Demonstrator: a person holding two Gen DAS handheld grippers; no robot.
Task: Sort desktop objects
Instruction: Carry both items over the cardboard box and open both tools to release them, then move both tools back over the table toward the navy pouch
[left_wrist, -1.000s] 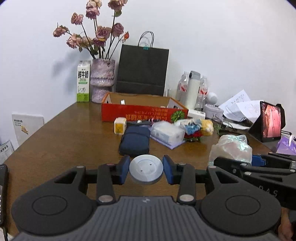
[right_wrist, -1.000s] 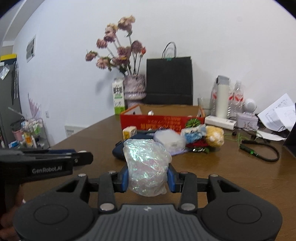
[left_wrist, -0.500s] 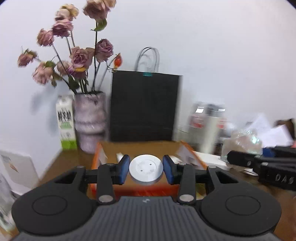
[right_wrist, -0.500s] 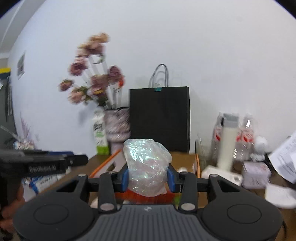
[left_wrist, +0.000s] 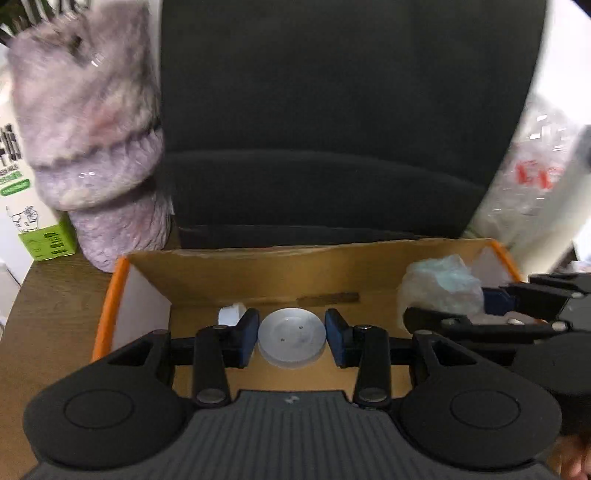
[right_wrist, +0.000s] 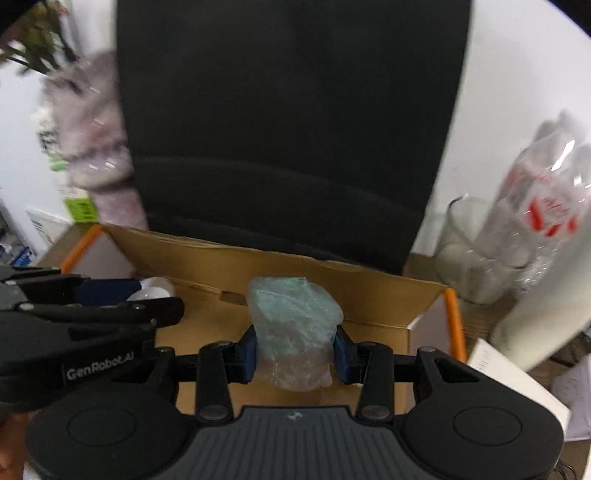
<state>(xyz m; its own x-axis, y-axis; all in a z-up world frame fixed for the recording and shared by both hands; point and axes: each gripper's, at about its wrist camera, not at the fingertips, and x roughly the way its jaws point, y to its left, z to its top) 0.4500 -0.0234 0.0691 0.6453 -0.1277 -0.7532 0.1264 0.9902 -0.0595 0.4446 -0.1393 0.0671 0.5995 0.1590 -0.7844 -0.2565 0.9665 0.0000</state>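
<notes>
Since a second ago both grippers have swept forward from over the open tabletop to the cardboard box (left_wrist: 229, 273), whose brown floor now lies directly below their fingers. The left gripper (left_wrist: 291, 338) is clamped on a round grey disc (left_wrist: 291, 341); the right gripper (right_wrist: 294, 349) is clamped on a crumpled iridescent plastic bag (right_wrist: 293, 332). Just beyond the box's far wall stands a black paper bag (left_wrist: 332, 122) against the white wall. Ahead-left of the left gripper are a purple vase (left_wrist: 96, 140) and a milk carton (left_wrist: 26, 206) on the brown wooden table (left_wrist: 48, 314); ahead-right of the right gripper are clear bottles (right_wrist: 546, 206).
</notes>
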